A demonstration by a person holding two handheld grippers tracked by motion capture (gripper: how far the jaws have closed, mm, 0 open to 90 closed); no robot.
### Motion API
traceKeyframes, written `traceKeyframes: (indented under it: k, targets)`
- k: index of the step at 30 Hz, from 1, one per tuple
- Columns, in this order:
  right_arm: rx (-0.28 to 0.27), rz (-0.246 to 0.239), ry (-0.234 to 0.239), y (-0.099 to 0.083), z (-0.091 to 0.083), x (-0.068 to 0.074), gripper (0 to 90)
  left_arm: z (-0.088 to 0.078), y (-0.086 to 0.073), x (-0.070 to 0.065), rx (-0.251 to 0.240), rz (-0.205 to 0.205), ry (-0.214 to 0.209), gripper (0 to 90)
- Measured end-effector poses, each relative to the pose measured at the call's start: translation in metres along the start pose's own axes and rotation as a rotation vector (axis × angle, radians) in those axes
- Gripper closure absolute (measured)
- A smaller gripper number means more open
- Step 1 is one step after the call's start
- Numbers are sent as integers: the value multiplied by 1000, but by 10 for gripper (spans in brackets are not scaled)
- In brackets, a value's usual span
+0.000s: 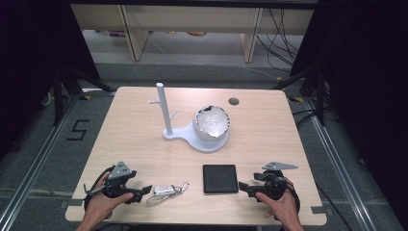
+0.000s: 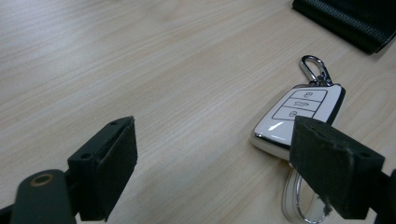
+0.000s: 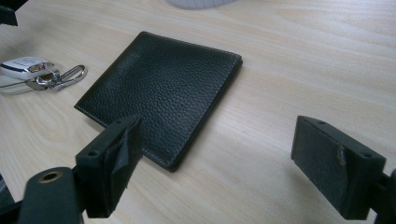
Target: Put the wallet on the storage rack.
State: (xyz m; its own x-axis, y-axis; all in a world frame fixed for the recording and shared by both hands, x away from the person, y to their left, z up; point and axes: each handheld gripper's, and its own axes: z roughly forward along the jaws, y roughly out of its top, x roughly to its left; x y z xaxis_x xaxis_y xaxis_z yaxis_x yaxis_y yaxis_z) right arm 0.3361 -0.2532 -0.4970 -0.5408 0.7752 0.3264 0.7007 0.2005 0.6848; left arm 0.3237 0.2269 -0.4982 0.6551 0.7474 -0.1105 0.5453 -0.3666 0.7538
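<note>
Key fob first: the white car key fob with its silver clip (image 2: 295,116) lies flat near the table's front edge, just ahead of the left gripper (image 1: 139,193), whose jaws stand wide apart with nothing between them. Judging by this, a good pick means straddling the fob's narrow sides, low and level, before closing. Beside it, the black leather wallet (image 3: 163,91) lies flat; the right gripper (image 1: 243,186), equally spread and empty, faces its corner on the pale wooden table (image 1: 288,130).

A light wooden table (image 1: 134,139) carries a white plastic stand (image 1: 192,134) far centre, a white key fob (image 1: 164,189) near left, and a black leather wallet (image 1: 220,178) near centre.
</note>
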Motion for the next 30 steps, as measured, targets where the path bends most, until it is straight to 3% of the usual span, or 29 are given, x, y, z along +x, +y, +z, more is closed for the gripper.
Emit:
traceKeyframes:
  k: [3, 4, 5, 6, 7, 9, 12, 17, 18, 20, 27, 30]
  targets:
    - [4, 21, -16, 0, -2, -1, 156, 1, 2, -2, -12, -25, 9, 148]
    - [-6, 19, 9, 0, -1, -3, 156, 2, 5, -6, -7, -60, 14, 147]
    - [-6, 19, 9, 0, -1, -3, 156, 2, 5, -6, -7, -60, 14, 149]
    - [-8, 22, 1, 0, -2, -3, 169, 2, 7, -10, -12, -1, -21, 148]
    - [-7, 20, 1, 0, -2, -3, 173, 3, 8, -12, -11, 11, -36, 149]
    - [-4, 21, 1, 0, -1, -3, 174, 5, 9, -15, -16, -2, -46, 149]
    - [3, 46, 6, 0, -1, -1, 173, 8, 12, -21, -16, 17, -64, 157]
    - [-1, 54, 3, 0, -1, -1, 165, 14, 23, -29, -46, 24, -83, 246]
    - [0, 26, -2, 1, -2, -4, 167, 16, 29, -32, -46, 33, -96, 287]
    - [-5, 36, 12, 1, -2, -5, 167, 18, 32, -34, -46, 55, -111, 361]
    - [2, 93, 30, 2, -4, -3, 185, 39, 53, -58, -23, 159, -162, 591]
    - [-10, 57, 29, 3, -3, -5, 192, 50, 63, -71, -7, 226, -170, 699]
